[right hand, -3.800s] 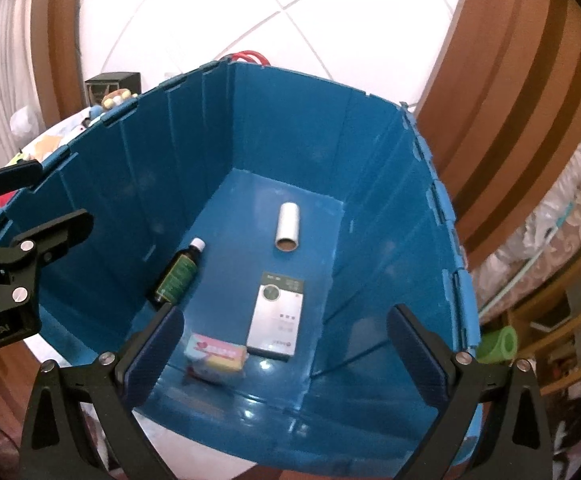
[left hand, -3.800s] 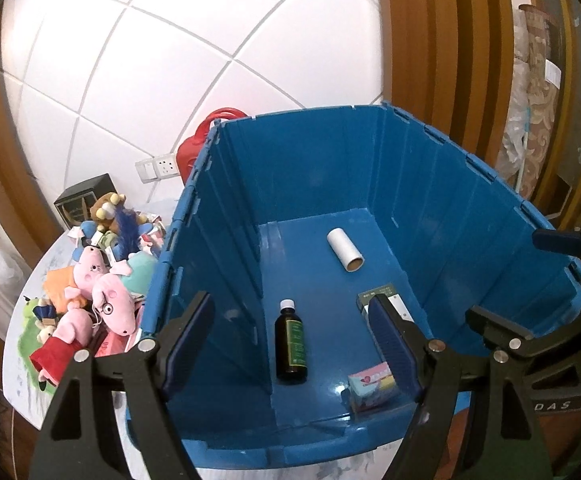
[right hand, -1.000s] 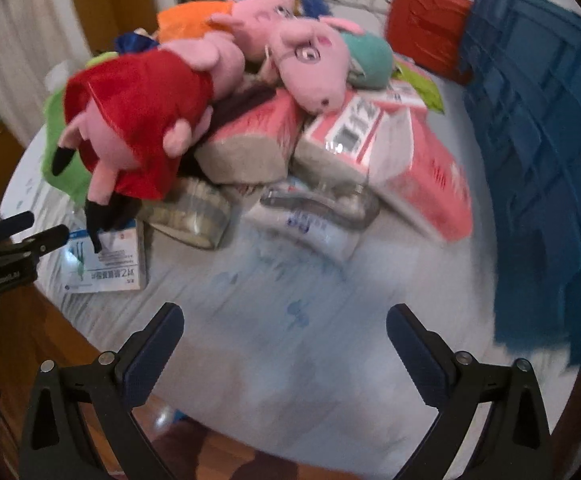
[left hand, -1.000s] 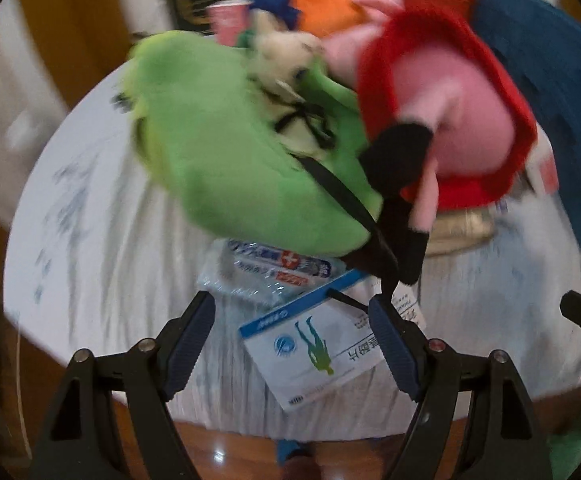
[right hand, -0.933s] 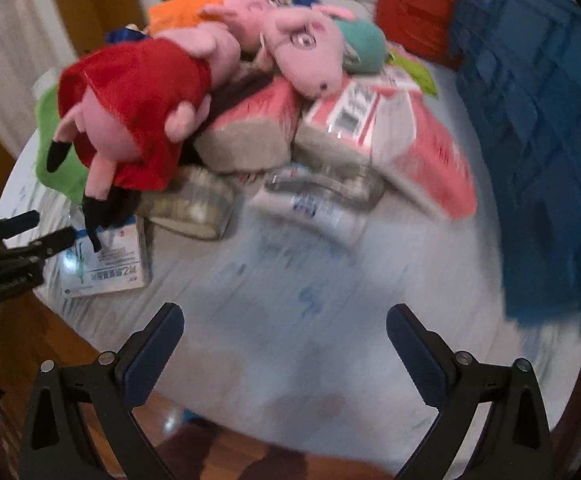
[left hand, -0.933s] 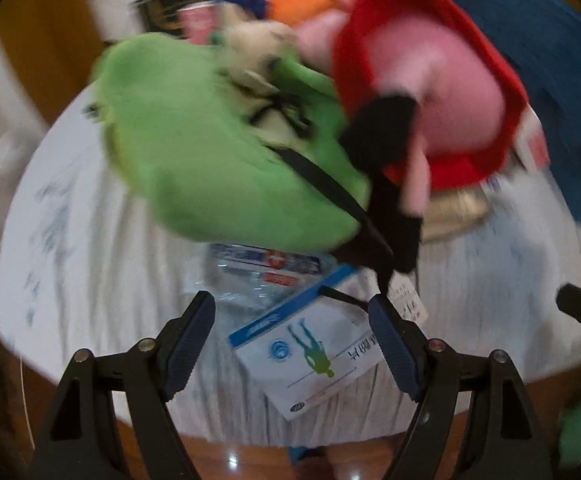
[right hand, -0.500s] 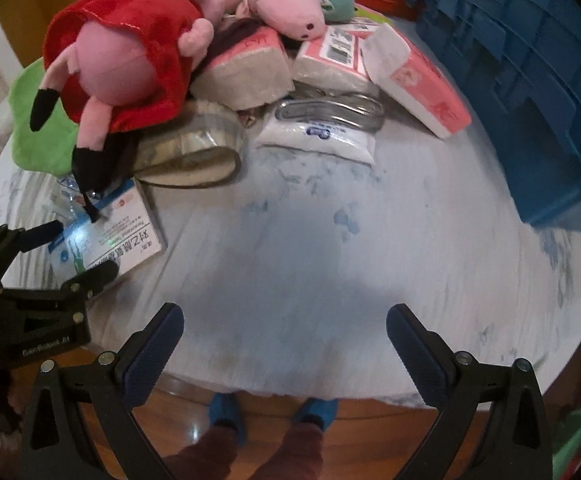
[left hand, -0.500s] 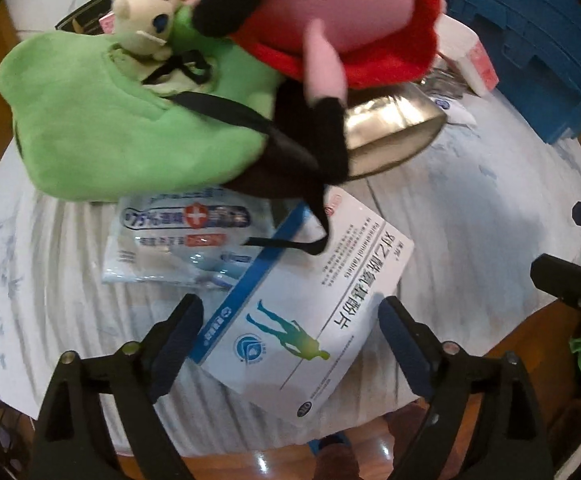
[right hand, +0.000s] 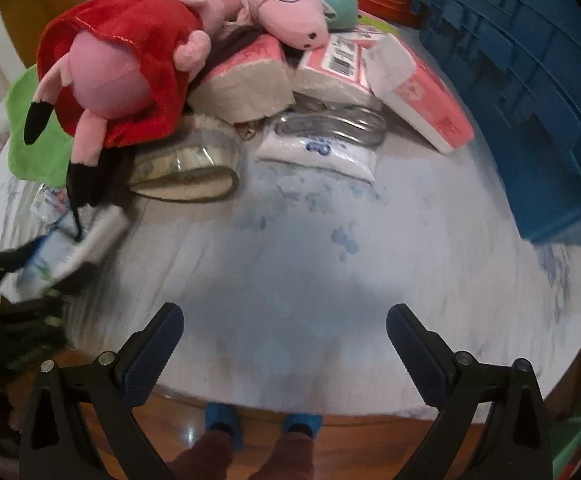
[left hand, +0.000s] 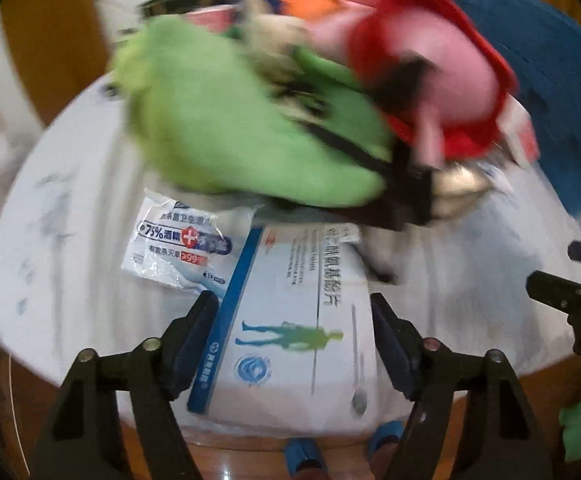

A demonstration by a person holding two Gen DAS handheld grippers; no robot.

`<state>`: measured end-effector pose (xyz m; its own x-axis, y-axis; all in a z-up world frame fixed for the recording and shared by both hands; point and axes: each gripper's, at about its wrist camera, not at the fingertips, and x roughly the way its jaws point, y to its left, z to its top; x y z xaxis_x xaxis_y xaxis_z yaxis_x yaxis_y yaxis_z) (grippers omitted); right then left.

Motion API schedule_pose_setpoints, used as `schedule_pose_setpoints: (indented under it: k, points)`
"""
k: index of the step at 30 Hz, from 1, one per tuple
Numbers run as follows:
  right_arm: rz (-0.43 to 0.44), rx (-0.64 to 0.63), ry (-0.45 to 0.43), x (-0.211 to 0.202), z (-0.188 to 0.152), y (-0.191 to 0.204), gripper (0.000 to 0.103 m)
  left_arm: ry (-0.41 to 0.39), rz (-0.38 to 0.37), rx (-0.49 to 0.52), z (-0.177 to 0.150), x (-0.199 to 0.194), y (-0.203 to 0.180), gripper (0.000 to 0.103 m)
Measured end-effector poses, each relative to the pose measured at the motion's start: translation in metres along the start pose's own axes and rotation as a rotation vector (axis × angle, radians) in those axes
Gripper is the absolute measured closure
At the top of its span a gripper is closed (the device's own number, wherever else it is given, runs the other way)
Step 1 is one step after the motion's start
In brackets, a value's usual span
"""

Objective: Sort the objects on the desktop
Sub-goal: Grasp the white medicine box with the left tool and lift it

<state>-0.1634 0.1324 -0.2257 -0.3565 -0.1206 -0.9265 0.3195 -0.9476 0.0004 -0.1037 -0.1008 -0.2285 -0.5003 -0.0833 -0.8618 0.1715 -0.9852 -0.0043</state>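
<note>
your left gripper [left hand: 292, 334] has just been closing in around the flat white-and-blue cardboard medicine box [left hand: 290, 320] at the table's [right hand: 430, 260] near edge, pads not clearly touching, while your right gripper [right hand: 284, 354] hangs wide open over bare tabletop.

Both grippers pointing steeply down

The left gripper [left hand: 292, 340] has just been closing its jaws, a box between them; the right gripper [right hand: 284, 350] hangs wide apart, nothing between its fingers.
</note>
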Motion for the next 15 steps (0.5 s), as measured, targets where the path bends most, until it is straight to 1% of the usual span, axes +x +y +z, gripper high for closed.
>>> schedule_pose_setpoints:
  k: [4,6,7,9,10,12,14,15]
  points:
    - [0.06,-0.071,-0.002,0.008,0.015,0.022,0.0,0.017,0.06,-0.104,-0.002,-0.005,0.04,0.031]
    - [0.098,-0.107,-0.007,0.009,0.02,0.038,0.0,0.025,0.1,-0.13,-0.003,-0.004,0.045,0.031]
    - [0.122,-0.13,-0.011,0.009,0.022,0.048,0.0,0.032,0.122,-0.156,-0.005,-0.003,0.054,0.031]
    - [0.166,-0.177,-0.015,0.008,0.024,0.065,0.0,0.047,0.121,-0.197,-0.006,0.001,0.064,0.031]
    - [0.182,-0.207,-0.015,0.007,0.025,0.074,0.0,0.068,0.105,-0.215,-0.013,0.004,0.068,0.031]
    - [0.199,-0.262,-0.016,0.007,0.027,0.089,0.0,0.095,0.097,-0.231,-0.016,0.01,0.067,0.031]
    - [0.215,-0.299,-0.015,0.009,0.03,0.1,0.0,0.11,0.113,-0.23,-0.032,0.013,0.055,0.031]
    - [0.223,-0.311,-0.013,0.01,0.032,0.103,0.0,0.103,0.126,-0.23,-0.032,0.014,0.051,0.031]
